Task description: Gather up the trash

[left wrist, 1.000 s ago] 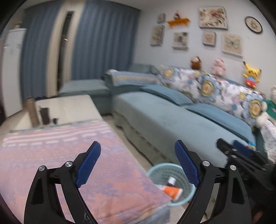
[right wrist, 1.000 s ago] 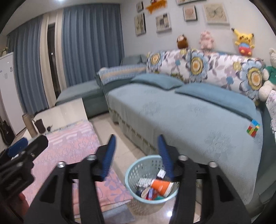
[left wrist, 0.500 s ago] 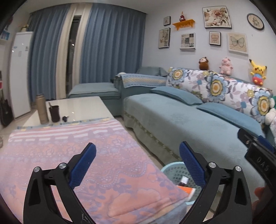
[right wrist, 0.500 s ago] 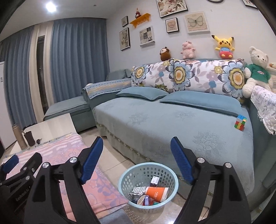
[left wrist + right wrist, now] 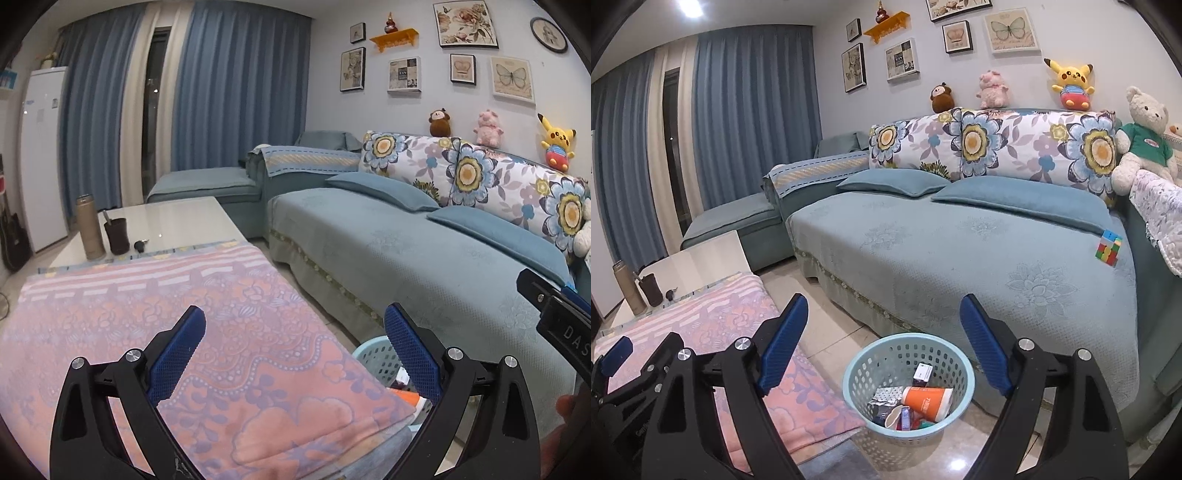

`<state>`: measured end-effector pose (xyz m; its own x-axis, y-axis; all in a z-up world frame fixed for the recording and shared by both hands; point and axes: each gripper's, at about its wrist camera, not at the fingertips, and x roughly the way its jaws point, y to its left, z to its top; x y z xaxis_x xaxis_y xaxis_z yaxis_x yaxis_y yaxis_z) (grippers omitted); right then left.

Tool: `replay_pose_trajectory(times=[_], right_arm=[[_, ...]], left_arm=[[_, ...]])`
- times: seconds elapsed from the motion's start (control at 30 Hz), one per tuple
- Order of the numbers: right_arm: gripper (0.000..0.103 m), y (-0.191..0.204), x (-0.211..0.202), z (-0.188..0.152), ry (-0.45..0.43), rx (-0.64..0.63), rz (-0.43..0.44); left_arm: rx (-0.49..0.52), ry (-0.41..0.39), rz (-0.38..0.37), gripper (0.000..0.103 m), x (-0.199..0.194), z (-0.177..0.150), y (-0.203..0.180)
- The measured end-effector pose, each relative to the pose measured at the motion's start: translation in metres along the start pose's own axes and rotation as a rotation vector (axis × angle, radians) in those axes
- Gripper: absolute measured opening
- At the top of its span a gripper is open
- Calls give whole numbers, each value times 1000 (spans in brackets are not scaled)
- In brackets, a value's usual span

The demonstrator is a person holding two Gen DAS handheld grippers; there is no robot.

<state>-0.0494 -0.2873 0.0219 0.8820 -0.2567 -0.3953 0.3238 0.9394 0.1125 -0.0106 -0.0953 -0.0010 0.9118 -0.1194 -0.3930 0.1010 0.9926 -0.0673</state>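
On the floor at 6 o'clock, trash basket (image 5: 908, 387) holds an orange cup (image 5: 927, 398); right gripper (image 5: 886, 347) and left gripper (image 5: 295, 354) both spread wide, empty.

One pale blue basket (image 5: 908, 384) stands on the floor, holding one orange cup (image 5: 927, 398) and one small box (image 5: 922, 372) among other scraps too jumbled to count. On the far end of the surface (image 5: 177, 221) there are one tall flask (image 5: 89, 227), one dark cup (image 5: 116, 236) and one key (image 5: 140, 244). The sofa (image 5: 960, 258) carries two blue cushions (image 5: 894, 182) (image 5: 1019, 197), one puzzle cube (image 5: 1108, 248) and four plush toys: (image 5: 942, 96), (image 5: 993, 88), (image 5: 1070, 83), (image 5: 1143, 136).
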Motion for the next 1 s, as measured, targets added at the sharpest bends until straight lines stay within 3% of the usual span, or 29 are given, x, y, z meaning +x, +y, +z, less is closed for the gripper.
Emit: replay_pose_trajectory(times=[0.4,1.0], right_arm=[[81,2,-5,0,-18,-16,-10],[81,10,-9,2,-35,-41,2]], left_arm=[[61,-65,56,94,-11,0,-6],[37,-49,60,94,-7,1,2]])
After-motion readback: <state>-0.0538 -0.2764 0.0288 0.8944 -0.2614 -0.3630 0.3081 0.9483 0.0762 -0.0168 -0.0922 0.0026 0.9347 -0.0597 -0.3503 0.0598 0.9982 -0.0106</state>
